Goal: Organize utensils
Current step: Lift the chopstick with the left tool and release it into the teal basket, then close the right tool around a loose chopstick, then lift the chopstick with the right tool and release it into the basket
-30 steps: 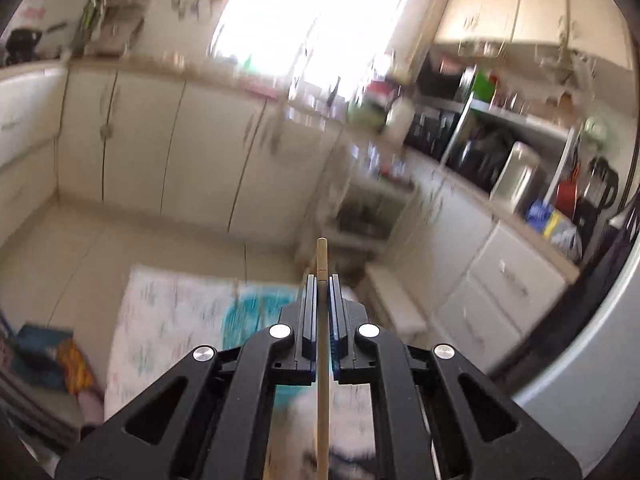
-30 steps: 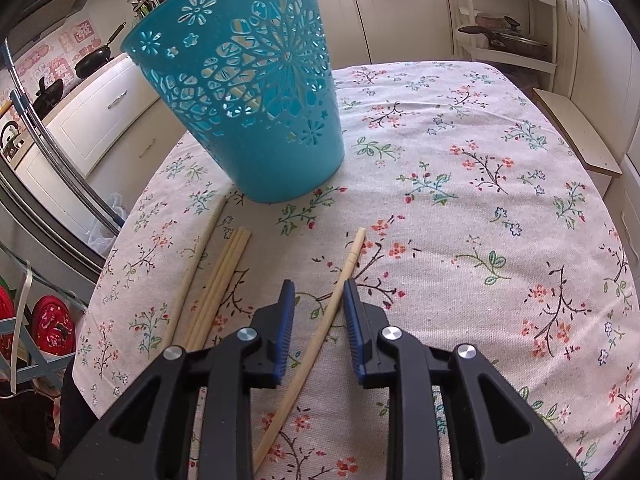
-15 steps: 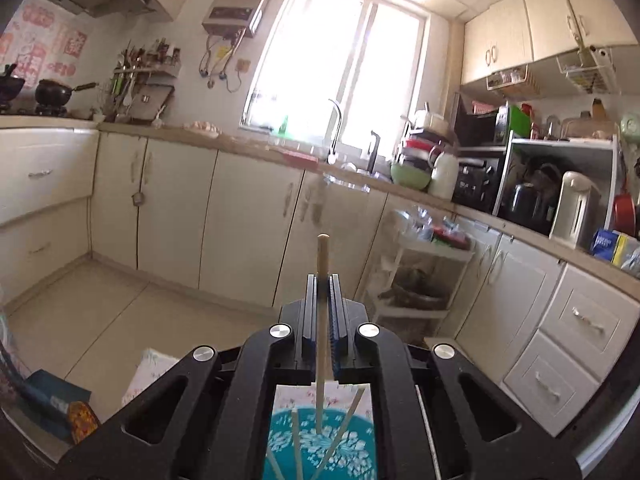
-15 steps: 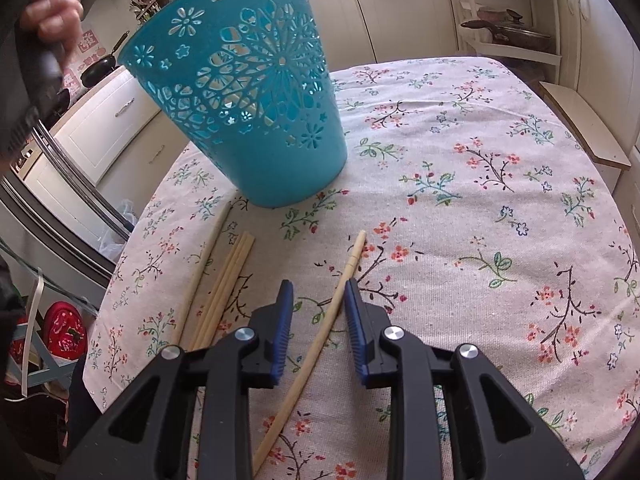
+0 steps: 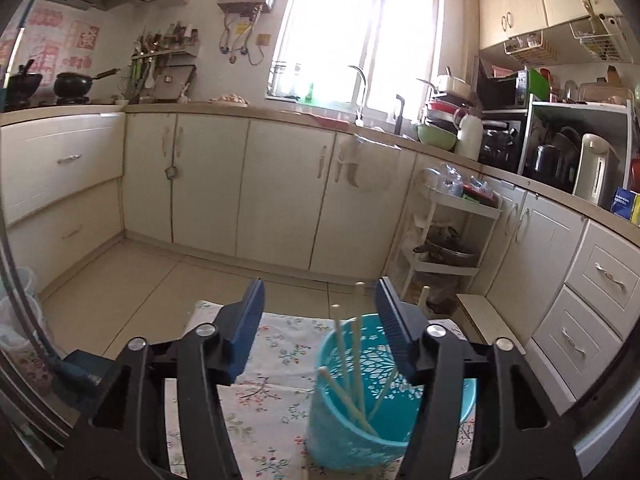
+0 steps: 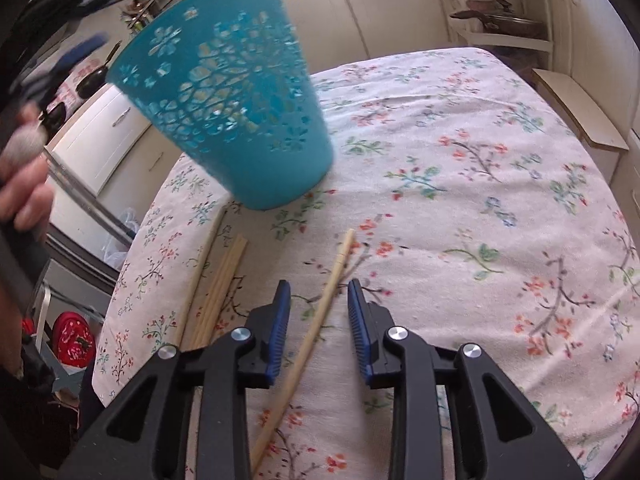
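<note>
Left hand-held gripper point(image 5: 320, 312) is above the teal basket point(image 5: 384, 420) with jaws opening and nothing between them; several chopsticks point(image 5: 348, 364) stand leaning inside the basket. Right hand-held gripper point(image 6: 318, 300) points down at the floral-clothed table point(image 6: 480, 200), jaws opening, straddling one loose chopstick point(image 6: 320, 312) without pressing it. More chopsticks point(image 6: 218, 292) lie just left, near the basket's base.

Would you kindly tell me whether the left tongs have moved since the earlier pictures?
Yes. The left tongs sank: against the window, the blue basket now fills more of their view.
</note>
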The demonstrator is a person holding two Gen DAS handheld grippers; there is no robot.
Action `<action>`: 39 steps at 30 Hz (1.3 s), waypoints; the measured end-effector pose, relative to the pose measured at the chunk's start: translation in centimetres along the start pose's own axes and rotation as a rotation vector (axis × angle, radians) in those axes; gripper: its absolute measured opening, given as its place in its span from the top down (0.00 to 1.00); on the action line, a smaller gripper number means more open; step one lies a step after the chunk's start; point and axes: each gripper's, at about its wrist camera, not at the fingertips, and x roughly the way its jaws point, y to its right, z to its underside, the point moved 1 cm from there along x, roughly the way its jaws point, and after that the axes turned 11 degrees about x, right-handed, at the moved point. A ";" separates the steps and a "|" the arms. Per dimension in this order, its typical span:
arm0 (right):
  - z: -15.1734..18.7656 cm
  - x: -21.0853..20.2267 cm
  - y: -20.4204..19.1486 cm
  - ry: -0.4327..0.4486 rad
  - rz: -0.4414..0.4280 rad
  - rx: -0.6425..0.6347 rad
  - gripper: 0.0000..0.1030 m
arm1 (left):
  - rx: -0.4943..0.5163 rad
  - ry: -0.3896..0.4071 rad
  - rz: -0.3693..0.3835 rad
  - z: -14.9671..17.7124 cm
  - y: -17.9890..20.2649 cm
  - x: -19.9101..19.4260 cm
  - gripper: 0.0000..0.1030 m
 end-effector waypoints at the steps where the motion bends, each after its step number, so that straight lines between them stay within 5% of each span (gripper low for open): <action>1: 0.0 -0.1 0.2 0.001 0.004 0.004 0.71 | -0.009 0.006 -0.021 0.4 -1.0 -0.9 0.39; 4: 0.3 -0.1 -0.1 0.008 0.028 -0.013 0.71 | -0.059 -0.032 -0.081 3.1 -4.5 -2.5 0.32; 8: 0.3 0.5 -1.5 0.029 0.084 -0.077 0.72 | -0.150 -0.198 -0.110 9.1 -8.2 -1.4 0.31; 11: 0.7 0.9 -2.6 0.014 0.133 -0.177 0.91 | -0.144 -0.305 -0.089 12.6 -8.5 0.0 0.31; 13: 1.0 1.1 -3.5 -0.054 0.108 -0.257 0.93 | -0.124 -0.364 -0.053 14.2 -7.9 1.1 0.31; 18: 1.1 1.0 -4.1 -0.150 0.122 -0.398 0.93 | -0.114 -0.460 0.005 15.6 -6.1 3.0 0.24; 26: 1.7 0.7 -3.8 -0.098 0.136 -0.330 0.94 | -0.096 -0.539 -0.004 16.3 -5.3 4.2 0.17; 30: 0.0 -1.2 -3.1 -0.062 0.040 -0.222 0.94 | -0.077 -0.550 -0.013 16.3 -5.0 4.3 0.16; 39: -5.5 -11.1 -5.6 0.176 -0.256 -0.138 0.94 | -0.057 -0.568 -0.018 16.1 -4.6 4.6 0.13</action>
